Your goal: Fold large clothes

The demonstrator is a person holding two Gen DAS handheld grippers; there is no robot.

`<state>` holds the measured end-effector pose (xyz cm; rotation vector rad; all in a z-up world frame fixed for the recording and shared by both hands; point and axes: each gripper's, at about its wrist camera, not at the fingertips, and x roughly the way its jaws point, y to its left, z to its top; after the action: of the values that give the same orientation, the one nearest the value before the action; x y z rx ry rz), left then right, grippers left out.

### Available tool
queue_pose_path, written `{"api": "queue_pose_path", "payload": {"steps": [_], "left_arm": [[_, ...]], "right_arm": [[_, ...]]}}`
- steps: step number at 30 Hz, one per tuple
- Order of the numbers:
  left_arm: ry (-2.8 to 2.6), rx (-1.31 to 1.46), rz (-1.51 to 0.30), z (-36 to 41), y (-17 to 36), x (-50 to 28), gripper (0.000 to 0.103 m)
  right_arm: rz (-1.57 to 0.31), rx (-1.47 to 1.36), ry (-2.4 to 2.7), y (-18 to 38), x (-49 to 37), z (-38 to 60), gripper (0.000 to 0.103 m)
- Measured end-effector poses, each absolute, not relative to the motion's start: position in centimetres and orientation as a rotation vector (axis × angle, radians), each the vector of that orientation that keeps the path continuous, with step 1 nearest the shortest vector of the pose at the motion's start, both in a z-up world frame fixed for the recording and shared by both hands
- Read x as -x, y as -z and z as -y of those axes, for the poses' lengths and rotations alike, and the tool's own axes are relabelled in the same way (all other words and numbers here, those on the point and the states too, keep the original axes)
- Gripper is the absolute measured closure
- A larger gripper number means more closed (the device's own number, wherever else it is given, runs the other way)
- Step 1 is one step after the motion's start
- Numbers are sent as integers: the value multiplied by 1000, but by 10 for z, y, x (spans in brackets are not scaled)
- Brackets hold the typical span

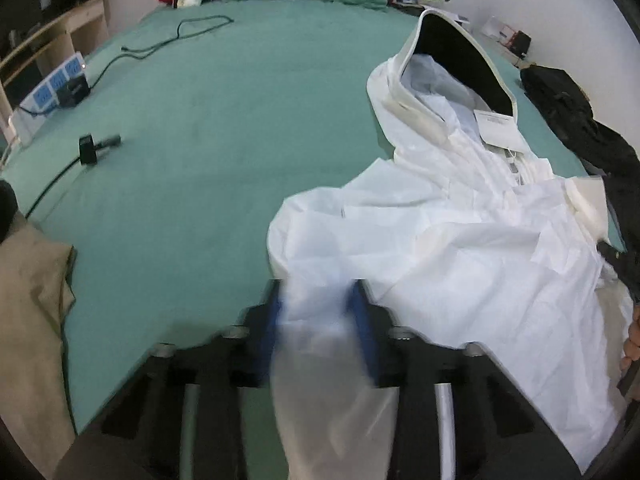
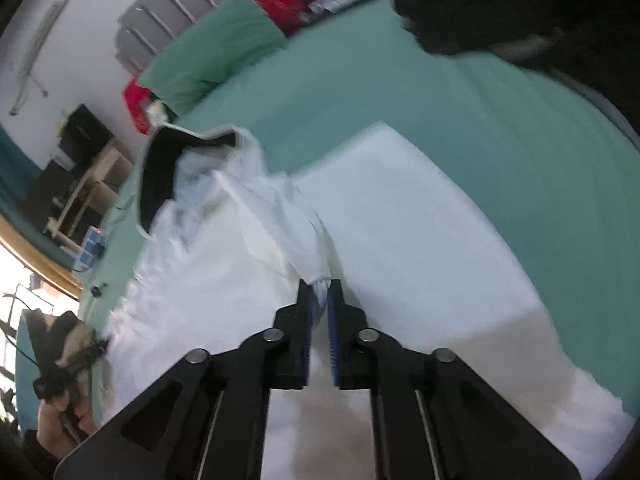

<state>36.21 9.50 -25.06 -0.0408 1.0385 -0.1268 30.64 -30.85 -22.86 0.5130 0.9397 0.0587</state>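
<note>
Jacket spread on bed, both grippers pinching its cloth

My left gripper [image 1: 318, 312] grasps the white jacket [image 1: 460, 240] hem; my right gripper [image 2: 319, 304] clenches a fold, hood [image 2: 160, 172] lying far ahead-left

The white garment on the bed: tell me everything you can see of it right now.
The white garment is thin, crinkly, slightly translucent fabric with a hood lined black and a sewn-in label. It lies crumpled and partly spread on the green bed sheet, hood toward the pillows. The left tool pinches its near edge; the right tool grips a gathered fold.
</note>
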Motion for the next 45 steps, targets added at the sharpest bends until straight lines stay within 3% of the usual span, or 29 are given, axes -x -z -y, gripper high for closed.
{"api": "queue_pose_path", "payload": {"steps": [1, 4, 6, 8, 12, 13, 14, 20, 24, 27, 28, 29, 31, 37, 45], "left_arm": [[119, 52, -1034, -99, 250, -363, 95], [95, 123, -997, -114, 242, -364, 99], [74, 141, -958, -123, 234, -363, 100], [64, 154, -919, -130, 226, -364, 100], [50, 154, -914, -138, 226, -373, 100], [46, 158, -922, -141, 229, -375, 100], [38, 167, -929, -146, 232, -377, 100], [14, 187, -861, -156, 218, -376, 100], [-1, 171, -950, -156, 234, -385, 100], [-15, 249, -996, -168, 241, -386, 98], [-12, 263, -983, -170, 237, -385, 86], [-13, 263, -969, -171, 233, -384, 65], [-14, 256, -913, -173, 220, -380, 44], [9, 251, -865, -176, 201, -378, 44], [-83, 305, -898, -201, 218, -388, 44]], "right_arm": [[-947, -513, -53, 231, -304, 311, 84], [-919, -509, -50, 223, -304, 319, 71], [-890, -489, -48, 219, -309, 324, 57], [-870, -476, -66, 214, -321, 322, 36], [-915, -442, -178, 226, -352, 308, 39], [-927, -404, -177, 229, -358, 302, 74], [-946, -367, -171, 232, -361, 299, 99], [-827, -279, -114, 199, -347, 302, 100], [-977, -273, -68, 226, -354, 313, 98], [-1001, -307, -28, 233, -348, 326, 84], [-989, -271, -1, 228, -346, 325, 67], [-963, -209, 40, 218, -345, 322, 47], [-894, -140, 46, 197, -347, 312, 35], [-794, 133, -50, 159, -388, 255, 33], [-834, 212, -200, 177, -487, 196, 33]]}}
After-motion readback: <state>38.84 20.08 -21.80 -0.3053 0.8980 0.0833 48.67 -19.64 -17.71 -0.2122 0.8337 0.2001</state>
